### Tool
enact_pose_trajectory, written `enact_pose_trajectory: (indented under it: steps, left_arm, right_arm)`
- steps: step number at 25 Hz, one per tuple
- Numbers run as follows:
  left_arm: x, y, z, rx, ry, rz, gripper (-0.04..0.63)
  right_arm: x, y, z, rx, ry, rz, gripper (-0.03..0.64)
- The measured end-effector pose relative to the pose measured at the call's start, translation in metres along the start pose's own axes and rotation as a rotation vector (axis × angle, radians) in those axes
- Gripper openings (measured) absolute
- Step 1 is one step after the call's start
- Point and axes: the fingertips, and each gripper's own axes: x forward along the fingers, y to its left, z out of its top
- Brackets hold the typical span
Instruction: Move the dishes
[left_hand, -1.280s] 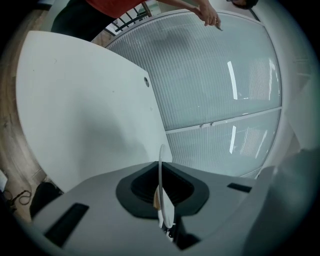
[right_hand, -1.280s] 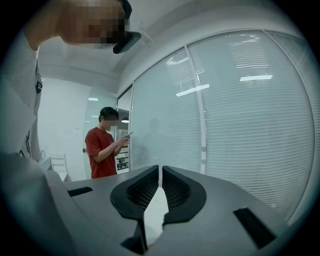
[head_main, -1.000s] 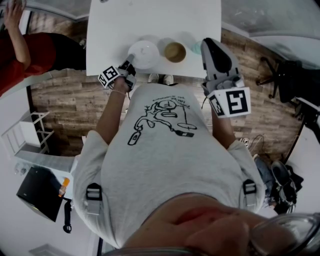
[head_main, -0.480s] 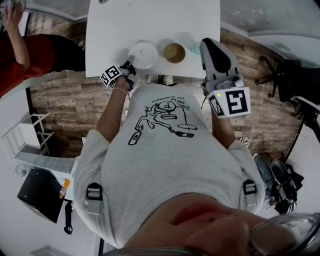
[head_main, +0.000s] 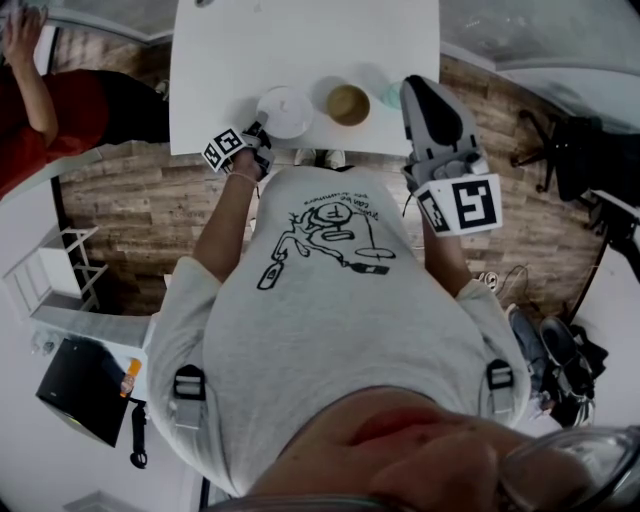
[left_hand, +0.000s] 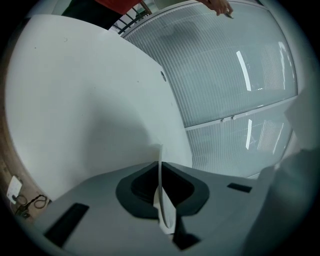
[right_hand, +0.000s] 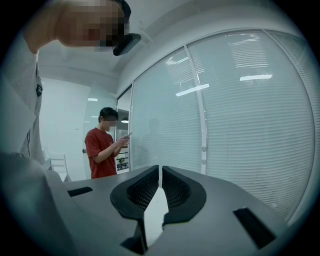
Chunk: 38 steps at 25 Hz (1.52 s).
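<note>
On the white table (head_main: 300, 40) a white dish (head_main: 285, 108) lies near the front edge, with a brown bowl (head_main: 348, 103) to its right. My left gripper (head_main: 260, 130) is shut on the dish's near rim. In the left gripper view the rim (left_hand: 160, 157) shows as a thin white edge pinched between the jaws of that gripper (left_hand: 160, 172). A pale teal cup (head_main: 389, 95) stands beside the brown bowl, partly hidden by my right gripper (head_main: 420, 88). That gripper (right_hand: 159, 175) is held level above the table's right corner, shut with nothing in it.
A person in a red shirt (head_main: 45, 105) stands left of the table and shows in the right gripper view (right_hand: 103, 147). An office chair (head_main: 572, 150) is on the wood floor at right. Window blinds (right_hand: 240, 115) lie beyond the table. A white shelf (head_main: 45, 270) is lower left.
The left gripper has sunk toward the table with the white dish in it; the dish looks smaller. The right gripper has kept still.
</note>
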Motion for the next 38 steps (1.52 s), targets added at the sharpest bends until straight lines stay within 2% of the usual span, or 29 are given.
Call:
enact_pose_trajectory:
  steps: [5, 8, 13, 28, 38]
  left_arm:
    - [0.004, 0.004, 0.002, -0.005, -0.012, 0.013, 0.012]
    - [0.004, 0.008, 0.003, 0.022, -0.012, 0.051, 0.020]
    - [0.005, 0.012, 0.007, 0.129, -0.012, 0.131, 0.035]
    - [0.009, 0.016, 0.012, 0.335, 0.008, 0.309, 0.080]
    - [0.008, 0.014, 0.015, 0.557, 0.023, 0.446, 0.111]
  right_arm:
    - [0.000, -0.001, -0.001, 0.009, 0.001, -0.001, 0.049]
    - [0.000, 0.000, -0.002, 0.011, 0.003, -0.002, 0.049]
    - [0.001, 0.001, -0.002, 0.011, 0.004, 0.000, 0.049]
    - [-0.002, 0.002, -0.003, 0.015, 0.001, -0.007, 0.049]
    - [-0.003, 0.002, -0.003, 0.011, 0.004, -0.006, 0.049]
